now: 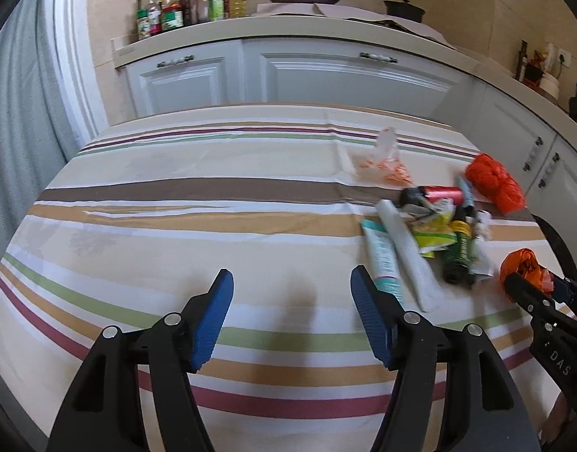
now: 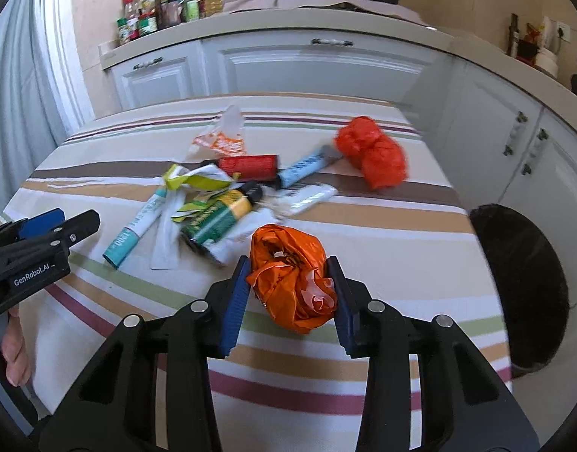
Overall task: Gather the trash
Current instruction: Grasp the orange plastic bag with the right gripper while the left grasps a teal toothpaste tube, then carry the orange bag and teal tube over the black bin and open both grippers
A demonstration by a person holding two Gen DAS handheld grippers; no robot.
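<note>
**Operator:** Right wrist view is showing the right gripper (image 2: 290,297) with its blue pads closing on the crumpled orange plastic bag (image 2: 288,278). Is the grip adequate?

**Technician:** Both pads are touching the bag's sides, so it is clamped, though the film is compressing easily. Keeping the pads centred on the bulk should stop it slipping out. The black-lined waste bin (image 2: 522,286) is standing just beside the table's right edge, the likely drop point.

**Operator:** And the left gripper (image 1: 292,293)?

**Technician:** Its jaws are standing apart over the striped tablecloth (image 1: 175,203), holding nothing. The remaining litter pile (image 2: 213,211) is lying mid-table.

**Operator:** Any legible markings?

**Technician:** "GenRobot.AI" is printed on the left gripper, "DAS" on the right. Litter labels are too blurred to read.
</note>
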